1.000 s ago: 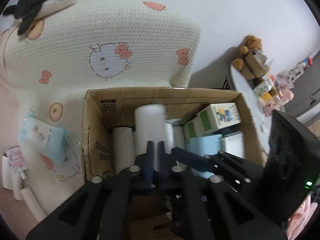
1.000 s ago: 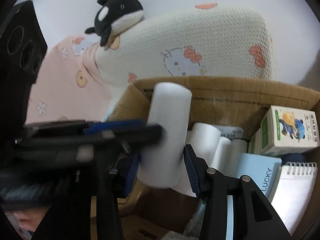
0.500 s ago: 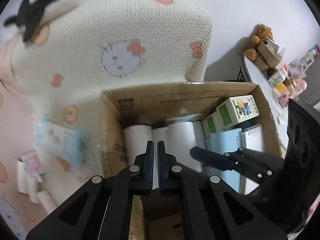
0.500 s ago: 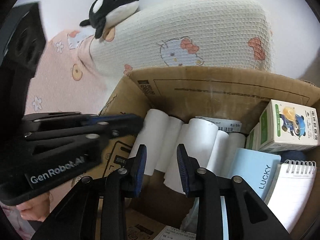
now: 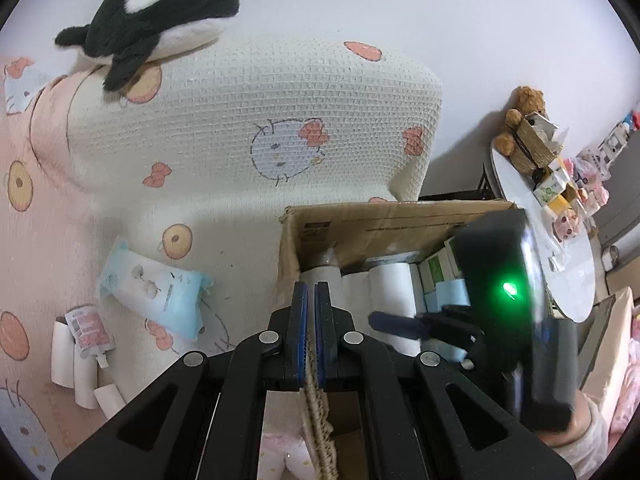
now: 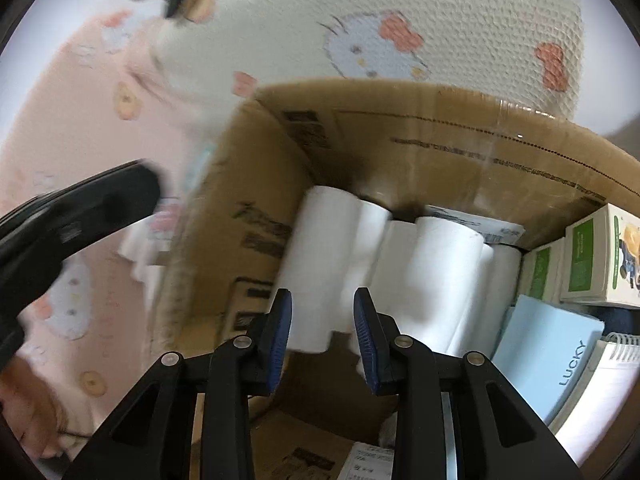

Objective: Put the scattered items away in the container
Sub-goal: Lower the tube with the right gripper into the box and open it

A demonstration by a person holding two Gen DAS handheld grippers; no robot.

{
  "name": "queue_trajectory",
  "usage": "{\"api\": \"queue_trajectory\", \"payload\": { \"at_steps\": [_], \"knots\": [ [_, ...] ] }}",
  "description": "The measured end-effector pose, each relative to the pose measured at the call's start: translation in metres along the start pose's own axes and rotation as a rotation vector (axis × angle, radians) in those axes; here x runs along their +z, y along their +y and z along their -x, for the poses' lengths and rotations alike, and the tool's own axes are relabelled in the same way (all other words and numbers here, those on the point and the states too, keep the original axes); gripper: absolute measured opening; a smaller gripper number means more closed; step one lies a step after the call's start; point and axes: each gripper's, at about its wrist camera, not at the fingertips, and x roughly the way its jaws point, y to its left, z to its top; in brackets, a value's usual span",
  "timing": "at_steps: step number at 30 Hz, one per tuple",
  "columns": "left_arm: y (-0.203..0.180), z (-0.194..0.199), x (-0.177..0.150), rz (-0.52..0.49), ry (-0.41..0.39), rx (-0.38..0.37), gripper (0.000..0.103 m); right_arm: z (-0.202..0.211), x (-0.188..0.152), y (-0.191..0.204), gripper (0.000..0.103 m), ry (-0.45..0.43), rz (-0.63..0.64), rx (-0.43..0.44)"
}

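The cardboard box stands open on the bed in front of a cream pillow. Several white rolls lie side by side along its back wall. My right gripper hangs over them inside the box, its jaws a narrow gap apart with nothing pressed between the pads. My left gripper is shut and empty above the box's left wall, whose corrugated edge shows under the fingers. Left of the box, a blue wipes pack, a small pouch and more white rolls lie on the bedding.
Green-and-white cartons, a blue LUCKY notebook and a spiral pad fill the box's right side. An orca plush sits on the pillow. A round table with a teddy bear stands at the right.
The right gripper let go of the white roll, which now lies among the others in the box, and its jaws narrowed. The left gripper moved left from over the box to its left wall.
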Motion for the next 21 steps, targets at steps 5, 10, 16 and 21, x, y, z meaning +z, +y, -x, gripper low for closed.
{"api": "queue_trajectory", "payload": {
  "at_steps": [5, 10, 16, 21],
  "knots": [
    [0.015, 0.006, -0.003, 0.017, -0.009, -0.007, 0.002, -0.010, 0.011, 0.002, 0.034, 0.050, -0.045, 0.076],
    [0.023, 0.009, -0.007, 0.023, -0.013, -0.002, 0.004, -0.026, 0.019, 0.007, 0.039, 0.104, -0.034, -0.010],
    [0.017, 0.001, -0.011, -0.019, 0.031, -0.001, 0.005, -0.025, 0.024, 0.001, 0.039, 0.107, -0.059, -0.061],
    [0.004, -0.005, -0.012, -0.064, 0.078, -0.037, 0.006, -0.019, 0.022, -0.009, 0.039, 0.096, -0.068, -0.107]
  ]
}}
